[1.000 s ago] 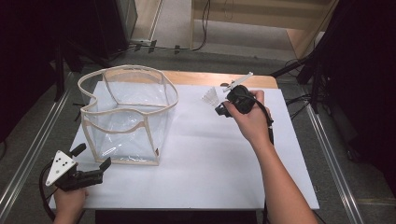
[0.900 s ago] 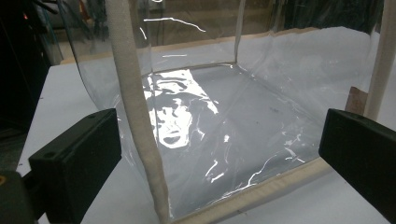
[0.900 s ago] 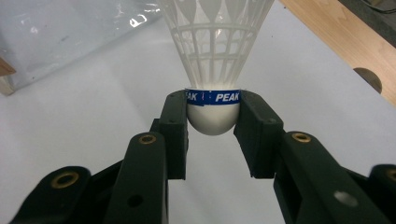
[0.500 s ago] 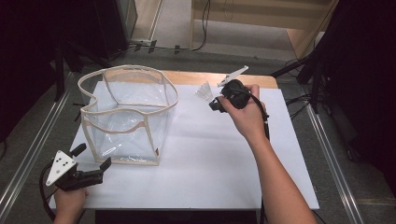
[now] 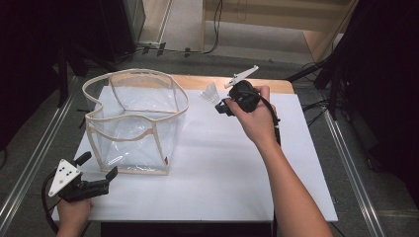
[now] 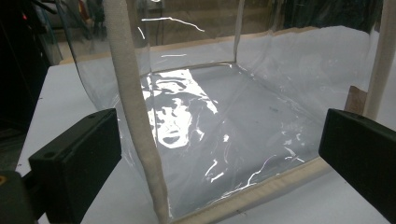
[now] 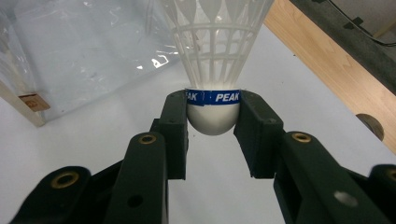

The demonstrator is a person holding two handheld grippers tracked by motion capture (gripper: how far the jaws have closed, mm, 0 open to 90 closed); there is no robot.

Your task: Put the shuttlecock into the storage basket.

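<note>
Now | R gripper (image 7: 212,116) fingers clamped on shuttlecock (image 7: 214,56), "PEAK" band | L gripper (image 6: 219,149) fingers apart

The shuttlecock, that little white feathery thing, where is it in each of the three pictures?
High view: the shuttlecock is near the table's far edge, right of the clear bag, at the tip of the right gripper.
Left gripper view: I cannot find it; this camera looks into the clear bag.
Right gripper view: top centre, its white cork clamped between the black jaws.
Shared landmark: the clear bag with cream trim.
</note>
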